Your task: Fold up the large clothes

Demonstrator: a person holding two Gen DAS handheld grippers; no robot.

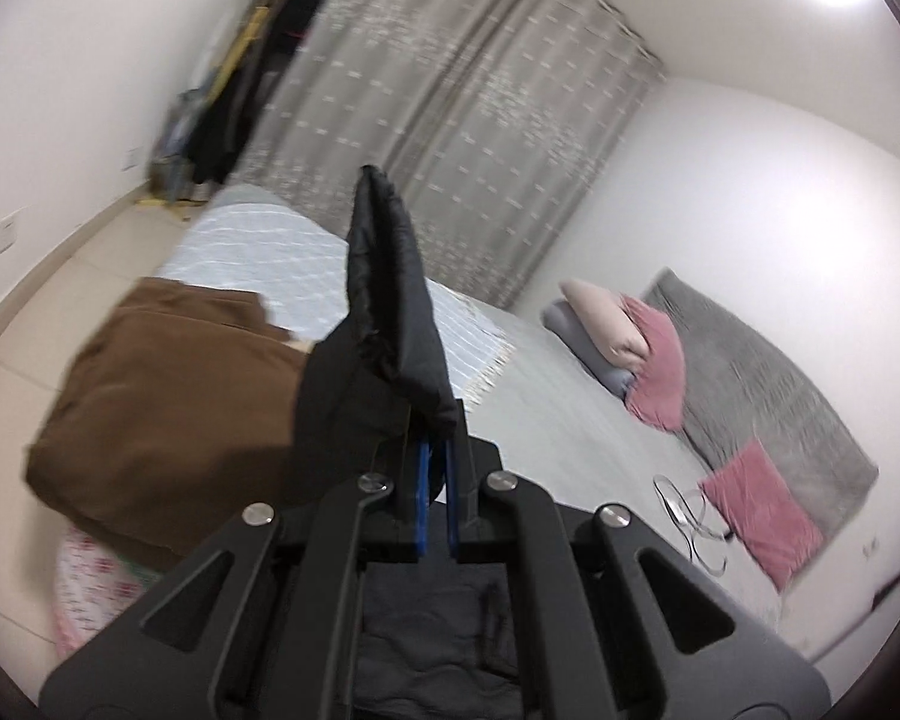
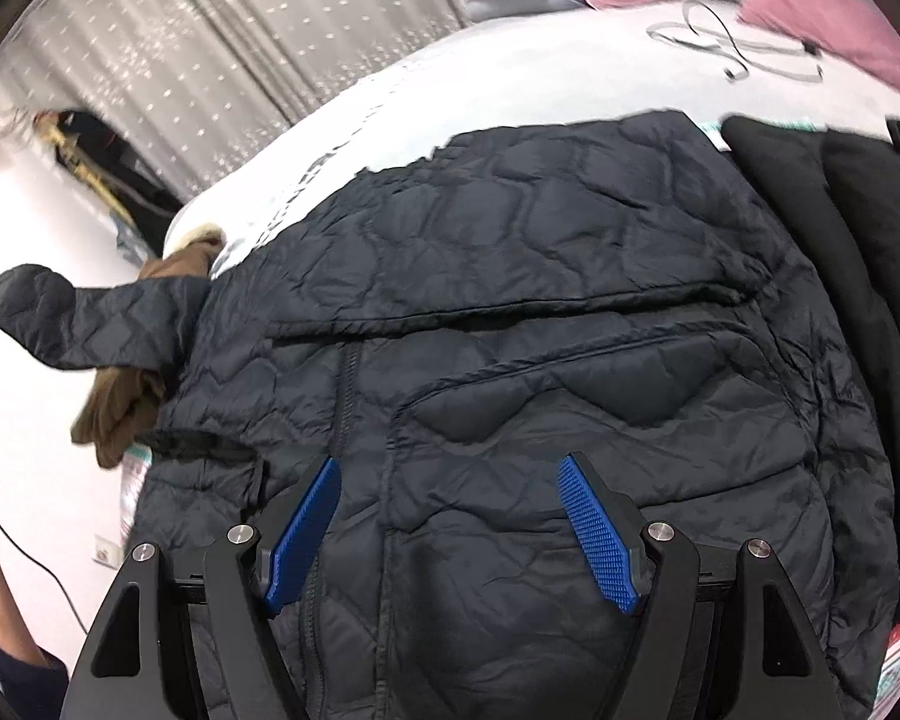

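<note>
Quilted dark jacket fills mid-frame, likely light, soft and slippery; left gripper pinches its sleeve cuff, right gripper hovers wide open.

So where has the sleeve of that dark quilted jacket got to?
The sleeve stretches out from the dark quilted jacket, over the brown garment, its cuff pinched in the left gripper.
</note>
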